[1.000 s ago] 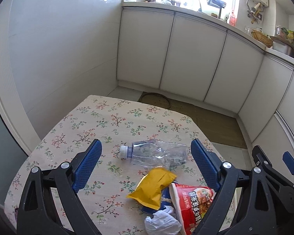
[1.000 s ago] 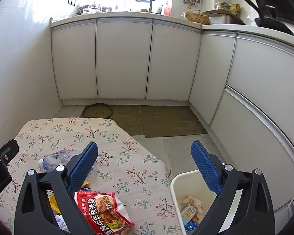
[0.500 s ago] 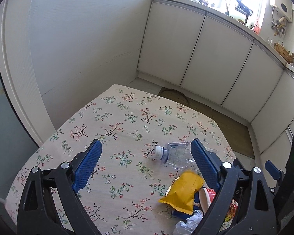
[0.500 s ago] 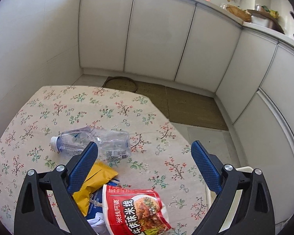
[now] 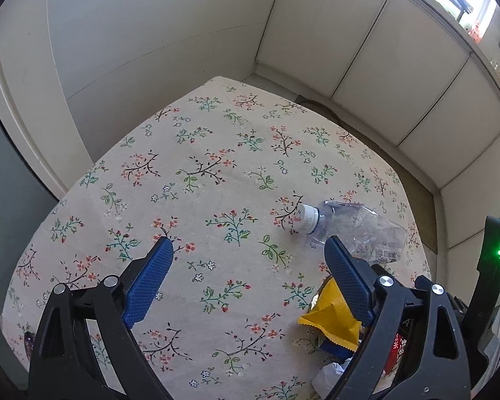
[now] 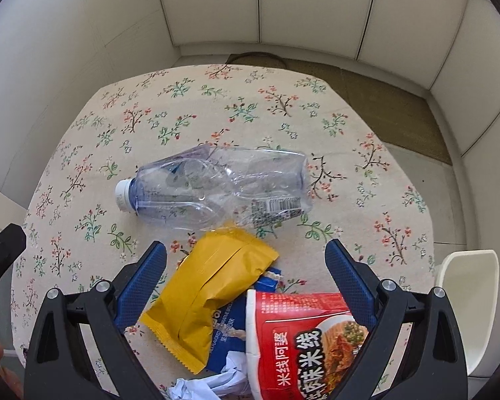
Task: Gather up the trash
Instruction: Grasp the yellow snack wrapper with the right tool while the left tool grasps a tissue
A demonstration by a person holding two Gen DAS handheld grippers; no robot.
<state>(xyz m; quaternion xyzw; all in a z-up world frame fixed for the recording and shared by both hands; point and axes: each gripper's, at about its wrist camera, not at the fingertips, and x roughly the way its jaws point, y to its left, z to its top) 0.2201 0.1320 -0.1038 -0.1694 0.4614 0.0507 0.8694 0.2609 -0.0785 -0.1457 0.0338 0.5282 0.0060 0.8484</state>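
A crushed clear plastic bottle [image 6: 216, 188] with a white cap lies on its side on the floral tablecloth [image 6: 283, 113]. In front of it lie a yellow snack wrapper [image 6: 206, 286], a blue packet [image 6: 226, 330] under it, a red noodle cup [image 6: 303, 343] and crumpled white paper [image 6: 213, 385]. My right gripper [image 6: 245, 278] hovers open above the yellow wrapper, holding nothing. My left gripper [image 5: 248, 280] hangs open over bare cloth, left of the bottle [image 5: 353, 230] and the wrapper [image 5: 333, 323].
A white bin [image 6: 466, 306] stands on the floor past the table's right edge. White cabinets [image 6: 316, 6] and a brown floor mat [image 6: 383, 100] lie beyond the table. A wall [image 5: 133, 33] runs along the table's left side.
Both grippers have tilted downward and come closer to the table. The right one has moved in over the trash pile; the left one now faces bare cloth left of the bottle.
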